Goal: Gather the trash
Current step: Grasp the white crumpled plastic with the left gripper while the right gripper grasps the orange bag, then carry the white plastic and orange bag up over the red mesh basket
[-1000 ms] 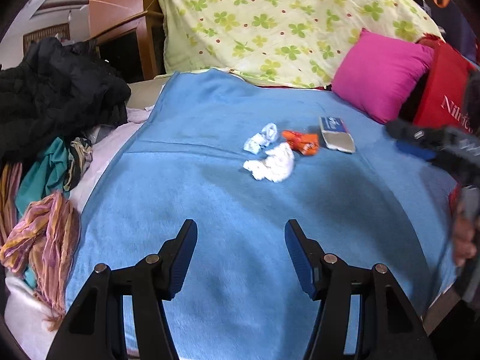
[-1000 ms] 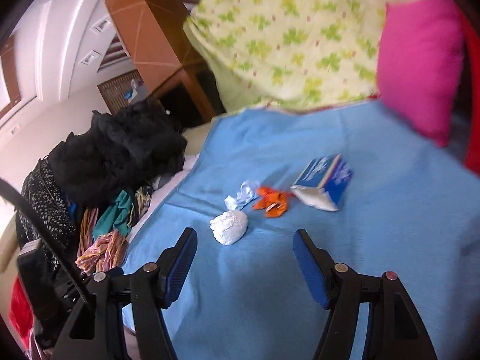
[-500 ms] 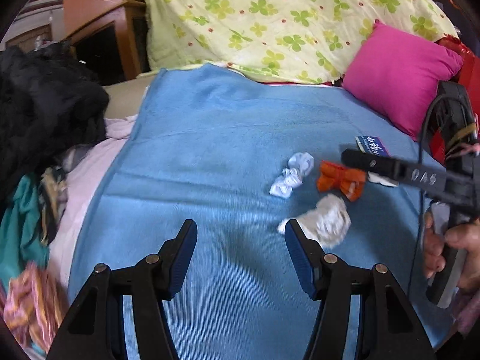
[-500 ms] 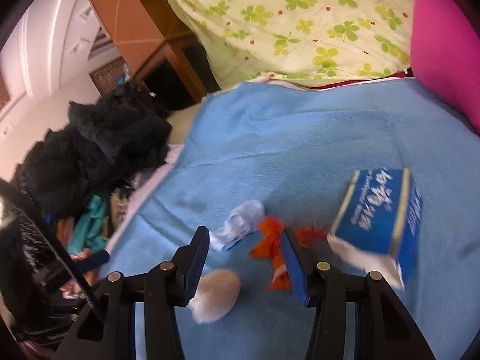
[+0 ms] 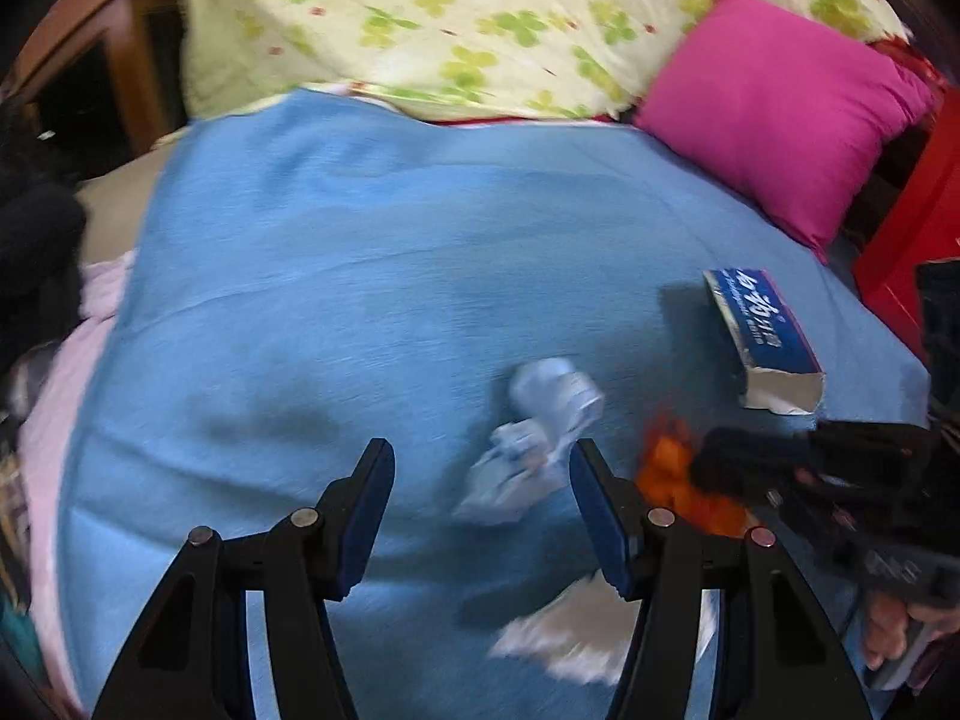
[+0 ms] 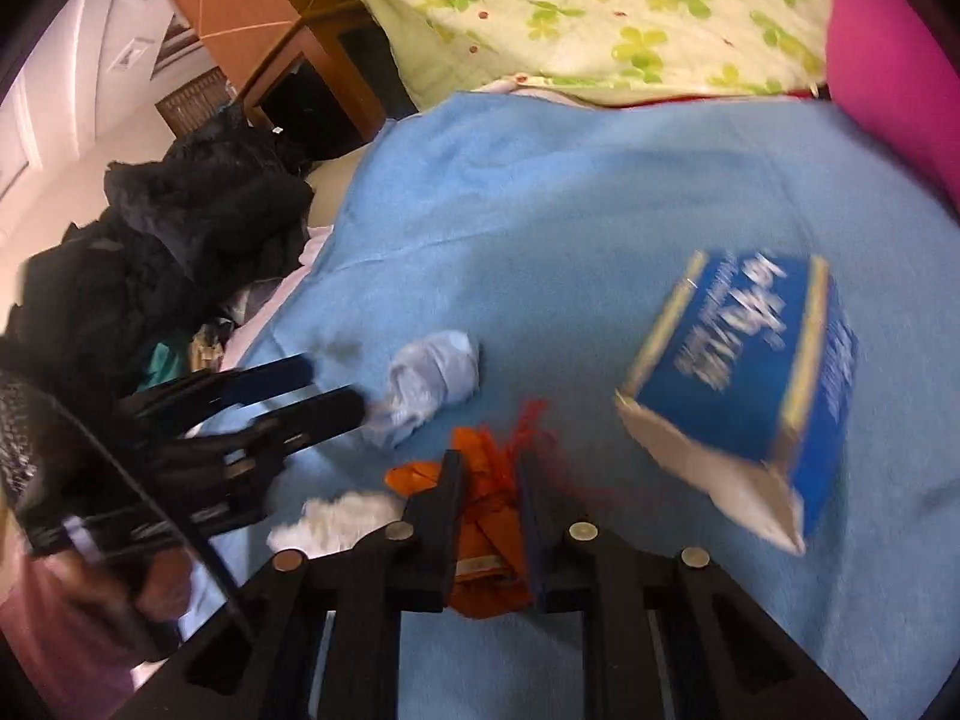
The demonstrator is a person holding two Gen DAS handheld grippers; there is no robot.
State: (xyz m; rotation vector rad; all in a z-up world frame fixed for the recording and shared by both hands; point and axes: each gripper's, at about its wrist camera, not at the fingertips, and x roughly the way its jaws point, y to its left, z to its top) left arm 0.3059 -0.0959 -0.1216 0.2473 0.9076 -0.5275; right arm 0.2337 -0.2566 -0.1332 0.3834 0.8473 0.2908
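Observation:
Several bits of trash lie on the blue blanket [image 5: 336,276]. My right gripper [image 6: 489,474] is shut on the crumpled orange wrapper [image 6: 486,522], which bulges between its pads. In the left wrist view that orange wrapper [image 5: 672,474] sits under the right gripper's tip [image 5: 720,459]. My left gripper [image 5: 480,468] stands open, low over the blanket. A pale blue crumpled wrapper [image 5: 540,420] lies just ahead of it, nearer its right finger and untouched. A white tissue wad [image 5: 570,636] lies under that finger. A torn blue carton [image 6: 750,372] rests to the right.
A pink pillow [image 5: 780,114] and a floral quilt [image 5: 480,18] lie at the head of the bed. Dark clothes [image 6: 180,252] are heaped along the left side. Something red [image 5: 912,240] stands at the right edge. A hand [image 5: 894,630] grips the right tool.
The right gripper came down over the orange wrapper and closed on it. The left gripper slid forward and right until the pale blue wrapper lay at its fingertips.

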